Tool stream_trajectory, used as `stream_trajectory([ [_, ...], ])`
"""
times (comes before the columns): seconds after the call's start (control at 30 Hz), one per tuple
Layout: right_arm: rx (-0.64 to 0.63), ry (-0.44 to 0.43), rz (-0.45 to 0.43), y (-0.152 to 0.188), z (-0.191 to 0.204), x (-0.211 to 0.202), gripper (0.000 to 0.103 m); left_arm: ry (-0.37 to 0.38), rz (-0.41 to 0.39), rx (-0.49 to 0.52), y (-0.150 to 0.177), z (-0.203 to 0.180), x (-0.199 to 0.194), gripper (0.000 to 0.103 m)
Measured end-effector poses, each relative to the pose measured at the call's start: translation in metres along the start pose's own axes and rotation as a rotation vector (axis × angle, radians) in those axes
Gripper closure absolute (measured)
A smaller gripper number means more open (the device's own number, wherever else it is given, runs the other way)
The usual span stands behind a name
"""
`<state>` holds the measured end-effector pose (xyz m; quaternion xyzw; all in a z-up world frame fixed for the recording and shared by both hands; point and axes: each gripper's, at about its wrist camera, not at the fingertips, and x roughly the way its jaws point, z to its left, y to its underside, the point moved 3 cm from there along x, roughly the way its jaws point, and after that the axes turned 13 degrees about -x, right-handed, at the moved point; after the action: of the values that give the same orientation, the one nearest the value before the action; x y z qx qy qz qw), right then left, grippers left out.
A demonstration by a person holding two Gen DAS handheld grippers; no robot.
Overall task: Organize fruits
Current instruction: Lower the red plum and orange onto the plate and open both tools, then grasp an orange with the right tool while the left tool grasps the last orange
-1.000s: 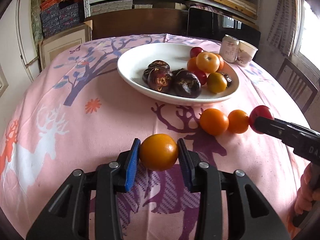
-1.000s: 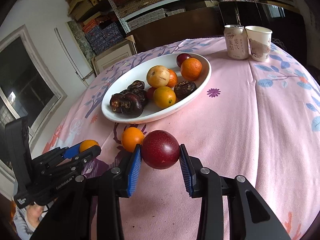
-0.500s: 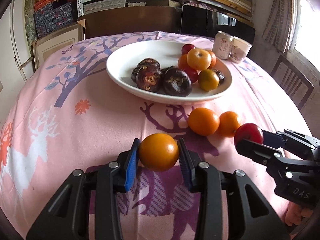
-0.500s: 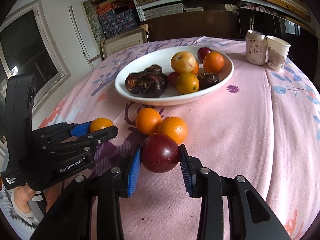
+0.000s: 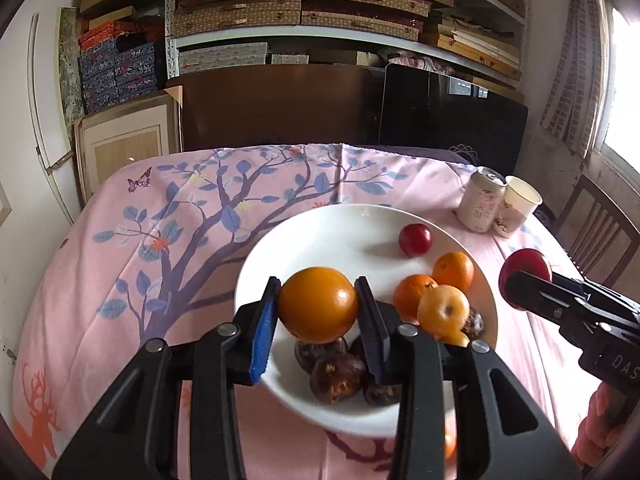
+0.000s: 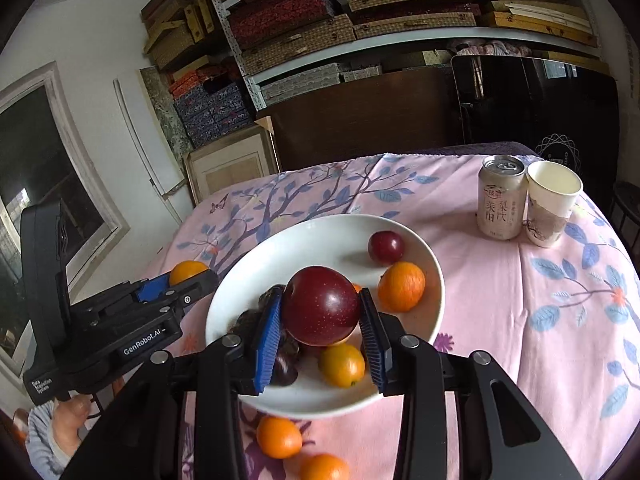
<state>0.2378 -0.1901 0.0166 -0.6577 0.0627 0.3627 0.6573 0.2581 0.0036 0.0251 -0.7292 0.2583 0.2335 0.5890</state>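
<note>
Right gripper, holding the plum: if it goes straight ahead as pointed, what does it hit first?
Probably the white bowl: the right gripper with its plum points over it, toward the small plum at the far side. Height above the fruit is unclear.

Now raised off the desk [image 5: 120, 264] over the white bowl [image 5: 340, 224]: both hand-held grippers, left [image 5: 318, 312] with orange fruit [image 5: 318, 304], right [image 6: 320, 316] with plum [image 6: 320, 306].
</note>
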Motion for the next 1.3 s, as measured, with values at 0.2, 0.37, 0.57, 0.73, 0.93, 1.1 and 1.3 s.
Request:
stream_trajectory([
  [0.2, 0.013, -0.013, 0.074, -0.017, -0.011, 0.061, 0.063, -0.004, 0.047, -0.039, -0.010, 0.014, 0.050, 0.065],
  [0.37, 0.037, -0.022, 0.080, -0.011, -0.016, 0.072, 0.057, -0.014, 0.044, -0.039, -0.008, 0.020, 0.056, 0.043],
  [0.57, 0.013, -0.018, 0.056, -0.016, -0.007, 0.056, 0.055, -0.031, 0.015, -0.023, -0.006, 0.018, 0.045, 0.042],
  [0.73, -0.018, 0.002, 0.032, -0.012, 0.003, 0.028, 0.049, -0.027, 0.011, -0.030, 0.003, 0.015, 0.029, 0.042],
  [0.93, -0.041, -0.005, 0.018, 0.007, 0.016, -0.002, 0.047, -0.039, -0.014, -0.001, 0.032, 0.012, -0.003, 0.028],
  [1.1, -0.020, -0.008, 0.039, 0.042, 0.014, -0.018, 0.047, -0.043, -0.054, 0.019, 0.057, 0.007, -0.036, 0.027],
  [1.3, -0.018, 0.010, 0.077, 0.090, 0.012, -0.035, 0.046, -0.077, -0.107, 0.047, 0.081, 0.004, -0.066, 0.018],
])
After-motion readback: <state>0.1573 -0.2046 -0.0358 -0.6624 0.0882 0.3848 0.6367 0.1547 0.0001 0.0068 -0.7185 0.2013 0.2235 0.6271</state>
